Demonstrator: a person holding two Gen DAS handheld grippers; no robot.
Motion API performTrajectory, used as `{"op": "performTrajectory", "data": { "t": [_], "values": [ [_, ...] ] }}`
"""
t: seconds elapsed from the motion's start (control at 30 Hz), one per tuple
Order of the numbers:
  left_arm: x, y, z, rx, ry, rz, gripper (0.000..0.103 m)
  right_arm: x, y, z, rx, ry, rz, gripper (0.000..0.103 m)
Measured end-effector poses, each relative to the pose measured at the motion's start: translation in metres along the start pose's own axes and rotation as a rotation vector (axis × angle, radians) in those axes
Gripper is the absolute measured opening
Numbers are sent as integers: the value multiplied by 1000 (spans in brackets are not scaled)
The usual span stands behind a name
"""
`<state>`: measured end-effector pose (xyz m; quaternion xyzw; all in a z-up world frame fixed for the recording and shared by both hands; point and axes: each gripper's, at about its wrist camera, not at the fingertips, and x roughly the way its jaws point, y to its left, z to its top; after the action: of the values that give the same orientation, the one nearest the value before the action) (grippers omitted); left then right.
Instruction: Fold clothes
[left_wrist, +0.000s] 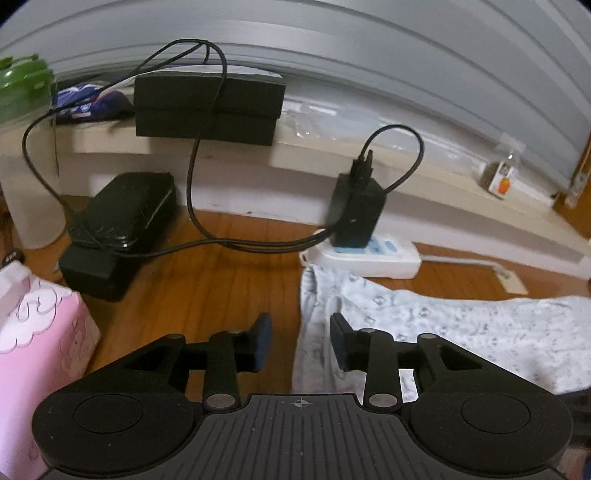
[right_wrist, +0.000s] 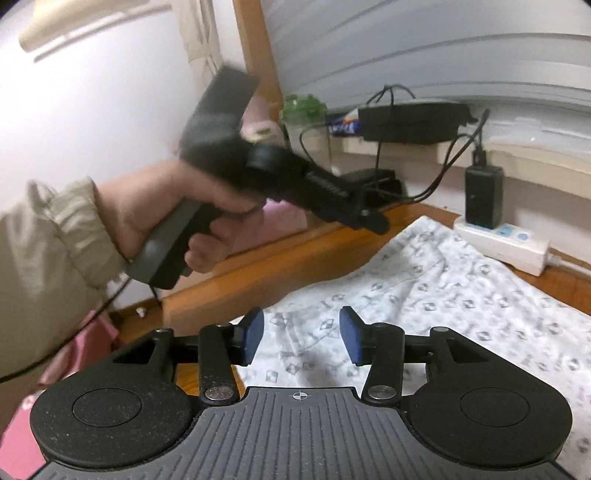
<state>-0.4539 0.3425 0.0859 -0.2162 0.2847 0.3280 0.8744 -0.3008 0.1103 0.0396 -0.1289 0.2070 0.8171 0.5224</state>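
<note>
Left wrist view: the left gripper (left_wrist: 301, 343) hangs spread above the patterned garment (left_wrist: 461, 325) lying flat on the wooden floor (left_wrist: 207, 288); the right gripper (right_wrist: 301, 338) is likewise spread over it.

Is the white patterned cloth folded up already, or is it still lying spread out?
Still spread out. The patterned cloth lies in one flat layer across the wooden floor, with no neat fold showing, and both grippers are open above it.
</note>
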Motion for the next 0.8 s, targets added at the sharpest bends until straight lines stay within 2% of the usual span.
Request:
{"op": "performTrajectory", "data": {
  "t": [0.13, 0.2, 0.23, 0.47, 0.63, 0.7, 0.73, 0.77, 0.8],
  "values": [
    [-16, -12, -16, 23, -14, -45, 37, -15, -10, -8, -33, 0, -61, 46],
    [-21, -19, -29, 23, -17, -45, 37, -5, -20, -16, -67, 40, -76, 43],
    [-24, -21, -34, 17, -23, -43, 37, -4, -21, -20, -82, 60, -77, 36],
    [-33, -14, -52, -23, -20, -24, 37, 29, 15, -24, -214, 103, -35, 35],
    [-47, -2, -51, -48, -47, -22, 37, 65, 30, -15, -219, 129, -68, 35],
    [-51, 0, -50, -48, -50, -13, 37, 78, 29, -14, -224, 164, -106, 31],
    [-52, 1, -49, -49, -54, -13, 37, 81, 28, -12, -212, 161, -110, 23],
    [-53, 2, -48, -51, -58, -12, 37, 83, 26, -11, -202, 157, -113, 11],
    [-54, 3, -47, -53, -61, -12, 37, 82, 27, -9, -198, 150, -111, 10]
  ]
}}
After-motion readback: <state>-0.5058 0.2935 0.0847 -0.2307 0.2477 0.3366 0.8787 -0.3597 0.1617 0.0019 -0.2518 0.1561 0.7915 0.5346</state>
